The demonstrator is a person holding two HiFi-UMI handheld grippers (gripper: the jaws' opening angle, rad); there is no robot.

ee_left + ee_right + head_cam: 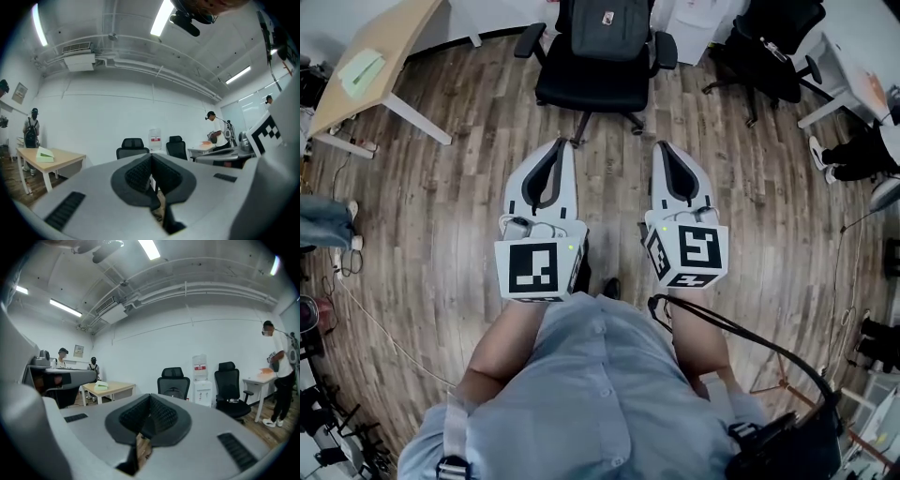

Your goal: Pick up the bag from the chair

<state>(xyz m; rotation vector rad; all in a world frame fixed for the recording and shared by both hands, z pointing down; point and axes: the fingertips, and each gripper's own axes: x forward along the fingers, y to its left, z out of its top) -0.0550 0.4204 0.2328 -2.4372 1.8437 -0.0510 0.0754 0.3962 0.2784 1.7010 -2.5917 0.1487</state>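
Notes wooden floor [469, 187] across the whole area. Records light wood table [394, 37] at far left, a pale green item [361, 70] lying on it. Finds black office chair [591, 84] at far centre. Locates dark grey bag [609, 33] on that chair, upright on the seat against the backrest (also visible in the right gripper view, same position). Sees left gripper [560, 150] and right gripper [661, 150] side by side on the near side of the chair, pointing toward it, well apart from the bag. Confirms both pairs of jaws pressed together, holding nothing.
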